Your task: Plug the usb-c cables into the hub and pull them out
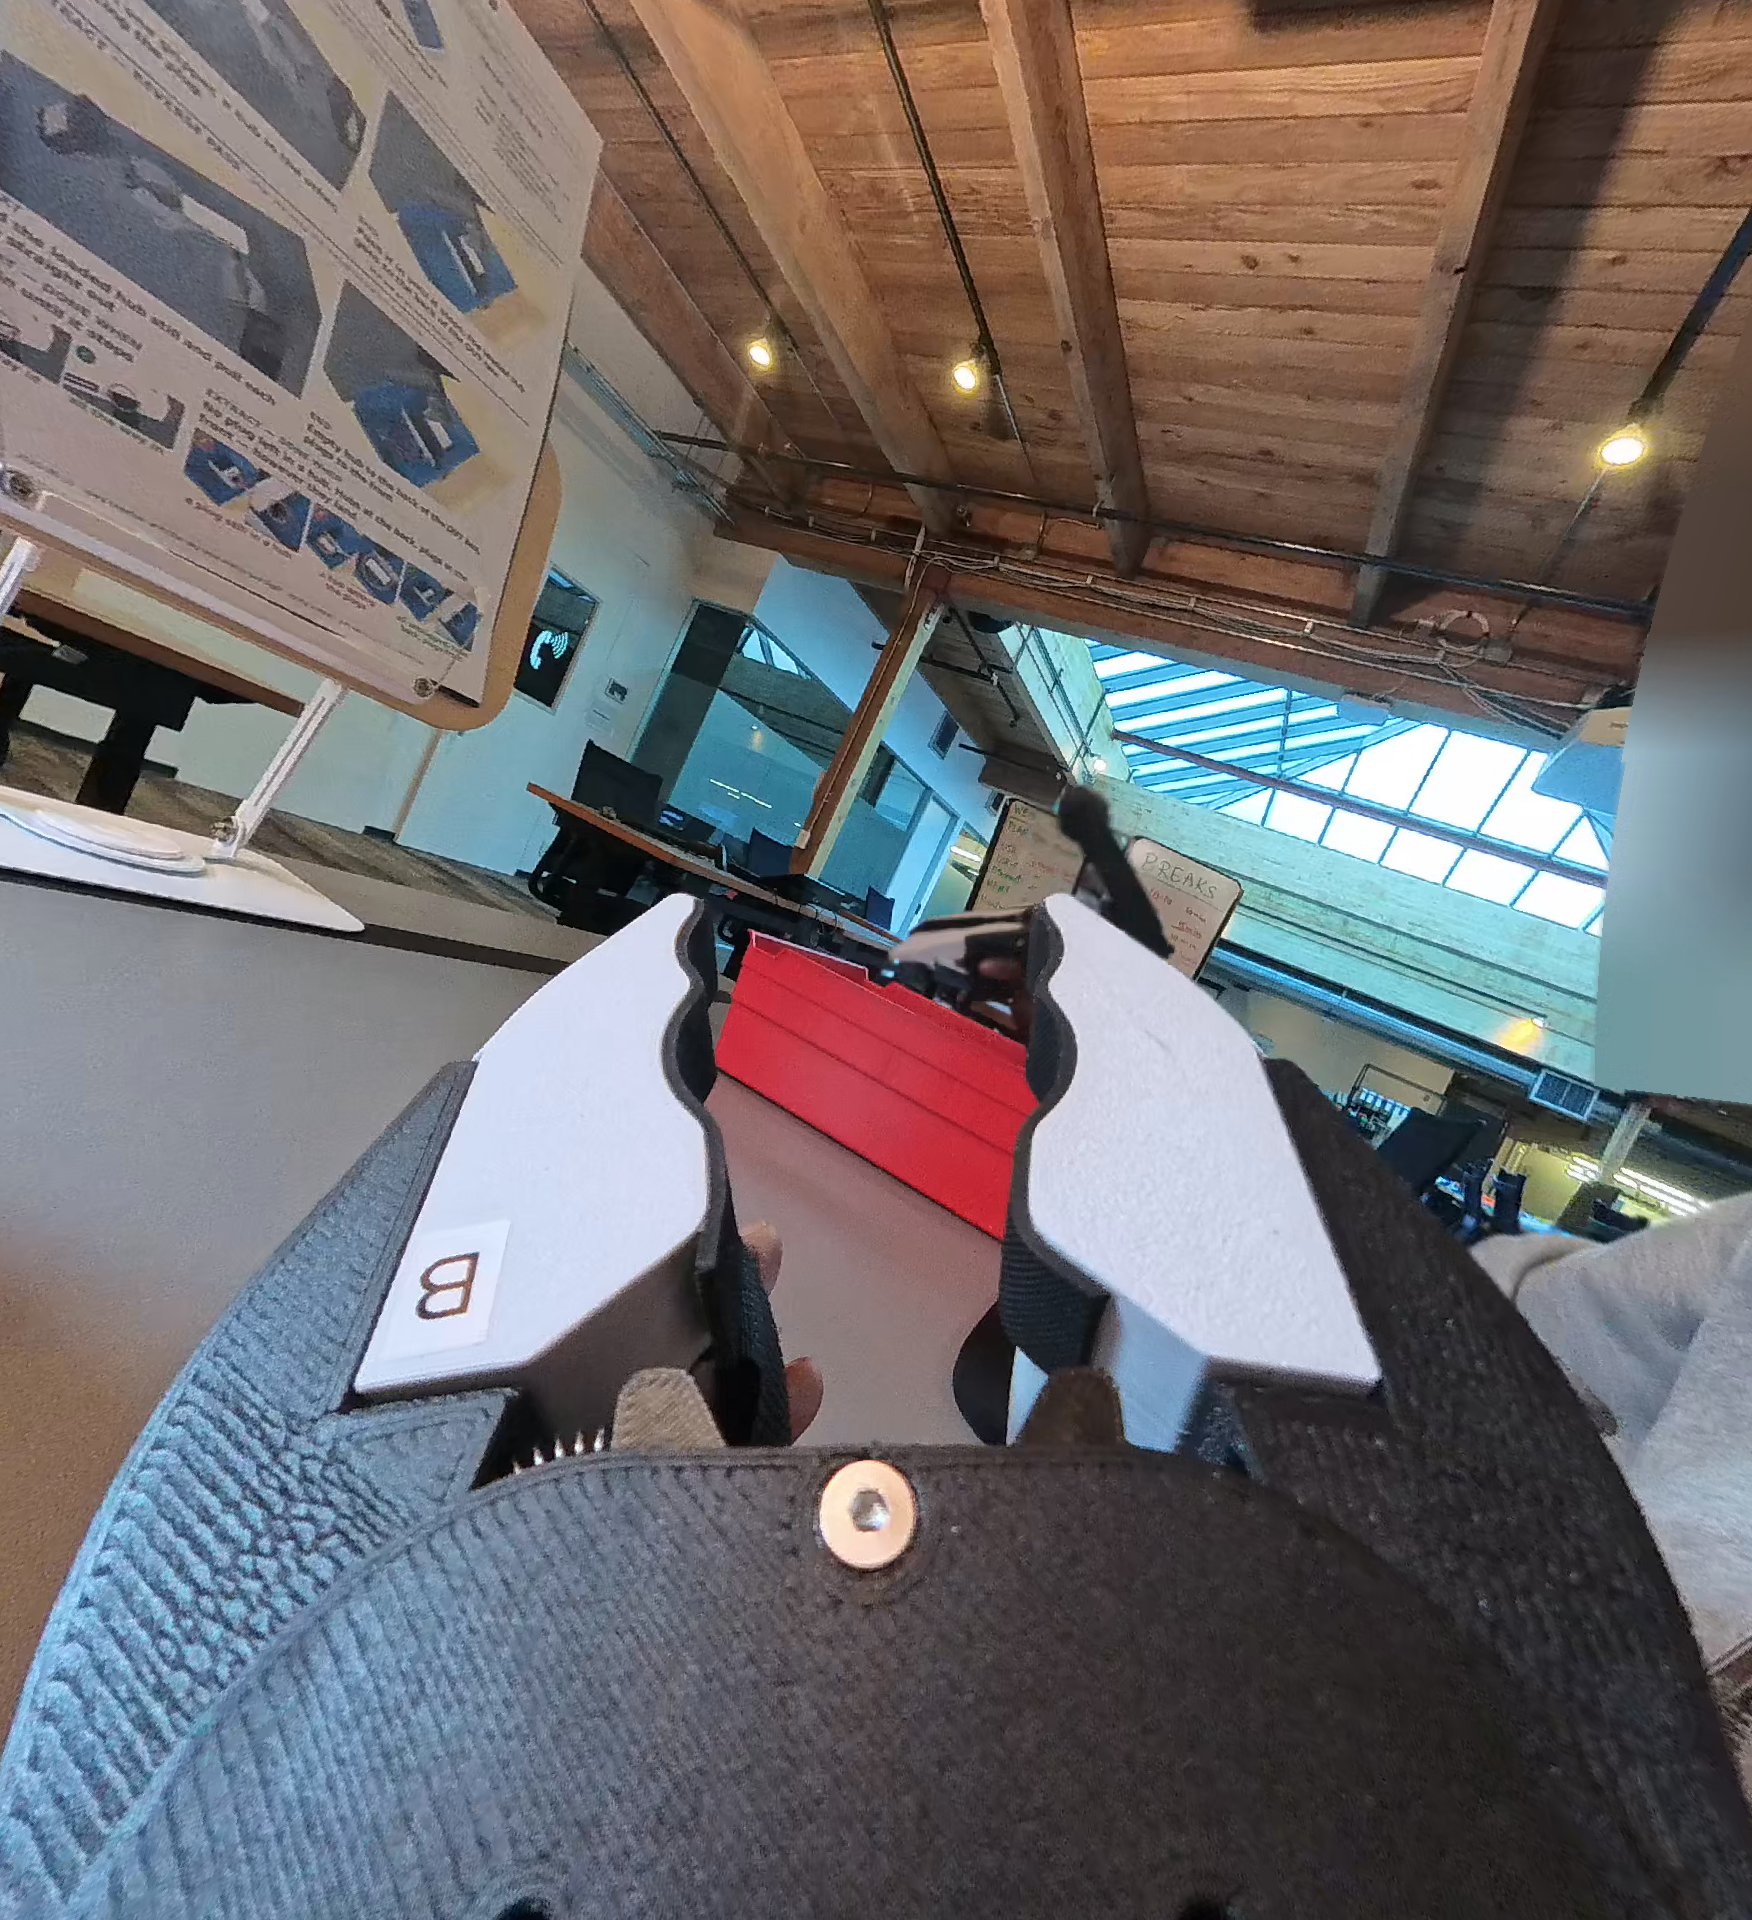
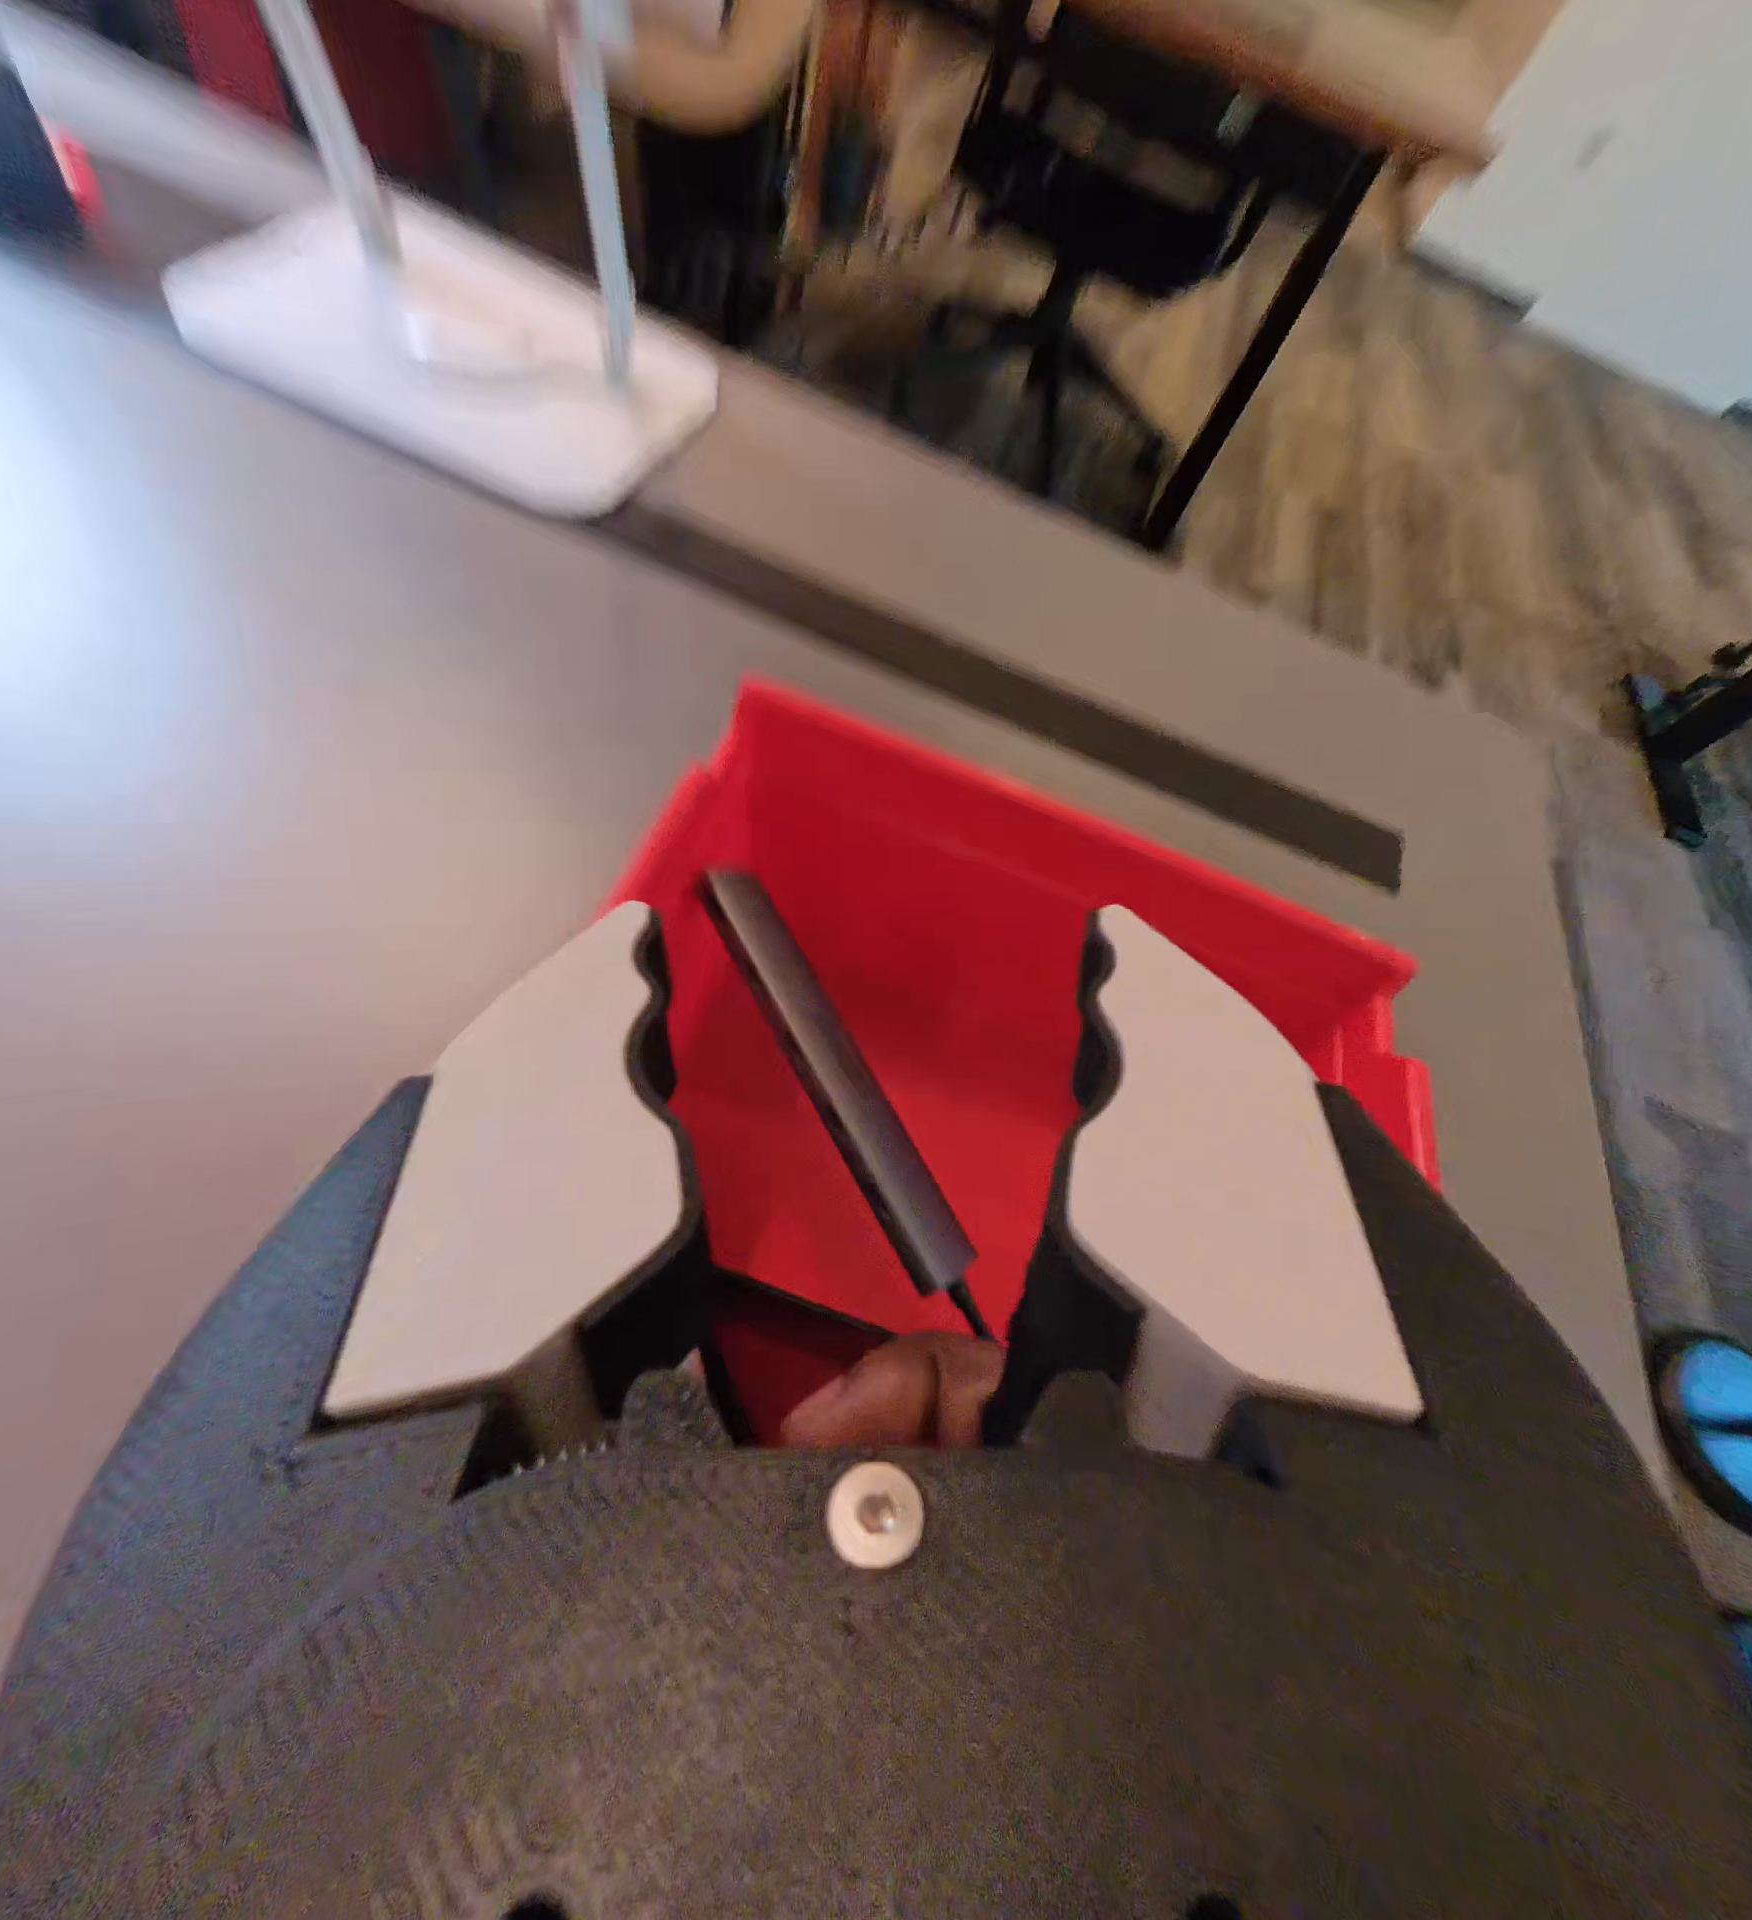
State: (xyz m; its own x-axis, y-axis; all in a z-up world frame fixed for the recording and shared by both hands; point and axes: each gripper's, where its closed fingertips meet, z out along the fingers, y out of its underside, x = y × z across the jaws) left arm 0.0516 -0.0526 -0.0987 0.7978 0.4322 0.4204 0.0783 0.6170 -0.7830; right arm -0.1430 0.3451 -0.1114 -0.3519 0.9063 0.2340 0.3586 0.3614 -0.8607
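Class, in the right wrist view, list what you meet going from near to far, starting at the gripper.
right gripper → dark slim hub lying in the red bin → black strip on the table → white stand base → wood floor

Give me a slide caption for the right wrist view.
Open right gripper above a red bin holding a dark hub.

The left wrist view is aimed low across the counter (image 1: 176, 1039), tilted toward the ceiling. The right wrist view is angled steeply down, close. The red bin (image 1: 872, 1070) (image 2: 955, 935) is shared.
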